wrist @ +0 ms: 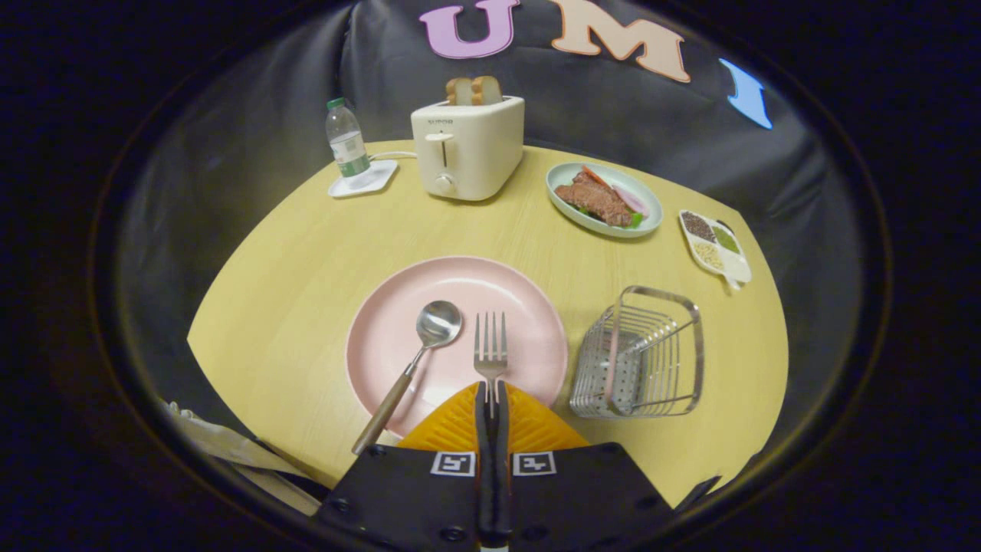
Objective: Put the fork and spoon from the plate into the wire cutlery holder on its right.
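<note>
While the fork is clamped by its handle between the closed gripper fingers, its tines are held over the pink plate.
The spoon is left beside it; bare table is seen before the wire cutlery holder.

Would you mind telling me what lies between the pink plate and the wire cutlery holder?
Only bare table, in the gripper view, separates pink plate and wire cutlery holder.

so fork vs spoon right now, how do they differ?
The fork points straight ahead, its handle clamped between the hand-held gripper fingers; the spoon lies free to its left, angled. The spoon's handle looks wooden and overhangs the pink plate; the fork's is hidden. Both have metal heads over the plate.
</note>
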`<state>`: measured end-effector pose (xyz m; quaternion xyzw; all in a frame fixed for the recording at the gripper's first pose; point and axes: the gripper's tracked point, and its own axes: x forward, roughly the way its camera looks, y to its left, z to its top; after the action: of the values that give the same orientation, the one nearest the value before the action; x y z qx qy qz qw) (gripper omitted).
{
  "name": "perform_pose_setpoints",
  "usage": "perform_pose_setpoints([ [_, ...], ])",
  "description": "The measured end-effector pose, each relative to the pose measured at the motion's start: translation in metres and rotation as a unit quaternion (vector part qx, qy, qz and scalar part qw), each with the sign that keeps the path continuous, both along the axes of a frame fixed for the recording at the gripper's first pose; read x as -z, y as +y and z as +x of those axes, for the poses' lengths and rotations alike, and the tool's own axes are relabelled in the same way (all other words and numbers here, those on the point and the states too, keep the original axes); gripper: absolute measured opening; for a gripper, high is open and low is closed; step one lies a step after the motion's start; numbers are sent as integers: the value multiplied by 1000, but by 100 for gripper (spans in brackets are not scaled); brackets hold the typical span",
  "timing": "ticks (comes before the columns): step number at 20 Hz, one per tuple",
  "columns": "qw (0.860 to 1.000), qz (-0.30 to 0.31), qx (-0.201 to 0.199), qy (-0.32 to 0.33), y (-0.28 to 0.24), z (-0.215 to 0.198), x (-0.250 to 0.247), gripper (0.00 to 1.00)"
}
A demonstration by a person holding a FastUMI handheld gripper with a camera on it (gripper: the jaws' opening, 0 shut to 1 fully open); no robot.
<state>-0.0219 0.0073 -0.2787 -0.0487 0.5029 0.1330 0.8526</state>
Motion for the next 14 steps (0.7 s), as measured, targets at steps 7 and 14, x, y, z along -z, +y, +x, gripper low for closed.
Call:
perform_pose_setpoints([
  [7,1000,10,-11,8,-41,9,-44,4],
  [14,999,-9,-18,31,-94,14,-46,4],
])
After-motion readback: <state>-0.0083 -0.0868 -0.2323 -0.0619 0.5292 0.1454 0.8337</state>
